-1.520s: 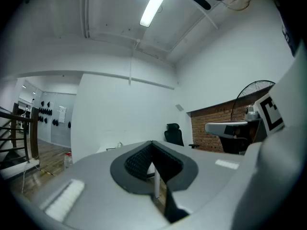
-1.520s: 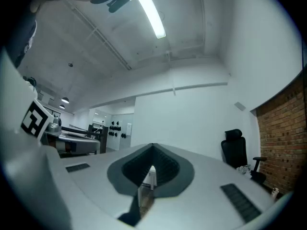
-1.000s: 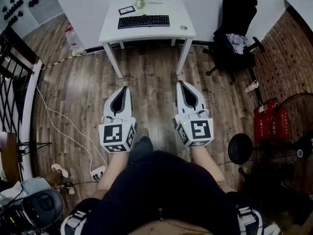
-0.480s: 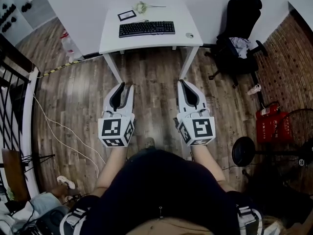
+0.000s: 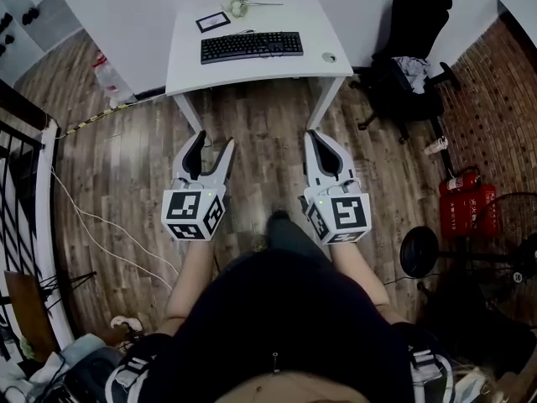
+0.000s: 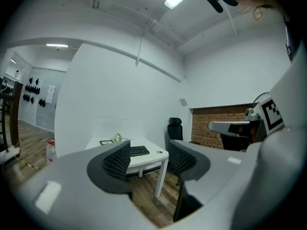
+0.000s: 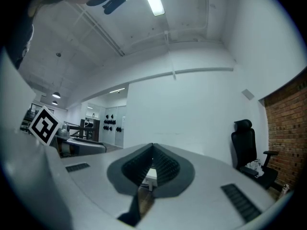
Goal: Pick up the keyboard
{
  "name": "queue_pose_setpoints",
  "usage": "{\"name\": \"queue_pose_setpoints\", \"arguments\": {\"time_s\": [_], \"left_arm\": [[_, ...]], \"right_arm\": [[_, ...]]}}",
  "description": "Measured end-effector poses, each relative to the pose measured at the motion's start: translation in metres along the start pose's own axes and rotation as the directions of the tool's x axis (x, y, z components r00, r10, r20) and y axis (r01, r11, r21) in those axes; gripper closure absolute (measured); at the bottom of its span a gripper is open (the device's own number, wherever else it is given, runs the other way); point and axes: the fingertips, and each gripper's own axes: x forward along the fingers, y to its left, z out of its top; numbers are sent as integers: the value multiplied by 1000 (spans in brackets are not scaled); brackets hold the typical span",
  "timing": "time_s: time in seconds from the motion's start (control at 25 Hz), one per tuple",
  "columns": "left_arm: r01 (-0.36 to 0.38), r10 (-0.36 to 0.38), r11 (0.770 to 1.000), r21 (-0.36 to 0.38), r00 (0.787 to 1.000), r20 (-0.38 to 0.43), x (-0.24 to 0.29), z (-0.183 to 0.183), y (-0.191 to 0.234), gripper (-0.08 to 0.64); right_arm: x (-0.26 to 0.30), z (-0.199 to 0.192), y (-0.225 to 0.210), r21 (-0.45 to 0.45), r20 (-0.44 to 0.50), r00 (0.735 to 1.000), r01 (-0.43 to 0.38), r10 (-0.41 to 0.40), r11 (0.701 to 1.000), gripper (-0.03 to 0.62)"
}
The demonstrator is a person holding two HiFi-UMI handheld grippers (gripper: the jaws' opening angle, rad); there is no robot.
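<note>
The black keyboard (image 5: 252,46) lies across the middle of a white table (image 5: 186,60) ahead of me; in the left gripper view the keyboard (image 6: 139,150) shows small and far off. Both grippers are held level over the wooden floor, short of the table's front edge. My left gripper (image 5: 214,142) is open; its jaws have just been opening and nothing is between them (image 6: 148,148). My right gripper (image 5: 313,135) is shut and empty, its ribbed pads meeting at the tip (image 7: 153,148).
A mouse (image 5: 329,57) lies right of the keyboard, with a framed card (image 5: 213,21) and a small flower-like object (image 5: 242,5) behind it. A black office chair (image 5: 409,53) stands right of the table. Red extinguishers (image 5: 464,208) and a black disc (image 5: 418,252) are at the right; a white cable (image 5: 94,218) trails at the left.
Both grippers have moved forward toward the table, which now sits closer. The left gripper's jaws went from shut to wide open. The right gripper's jaws stayed shut.
</note>
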Motion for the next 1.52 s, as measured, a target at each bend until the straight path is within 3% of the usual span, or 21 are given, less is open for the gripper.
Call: {"name": "queue_pose_setpoints", "arguments": {"time_s": [0.4,1.0,1.52], "left_arm": [[-50,50,999,14,998,40,70,11,46,324],[-199,196,979,51,979,62,213,37,124,325],[-272,272,962,39,962,15,282,33,170,325]], "right_arm": [[86,-7,-31,1,19,1000,-22,22,1000,580],[255,-23,-108,2,-4,992,-129,129,992,581],[344,-44,-139,45,-39,978,-205,207,978,581]]}}
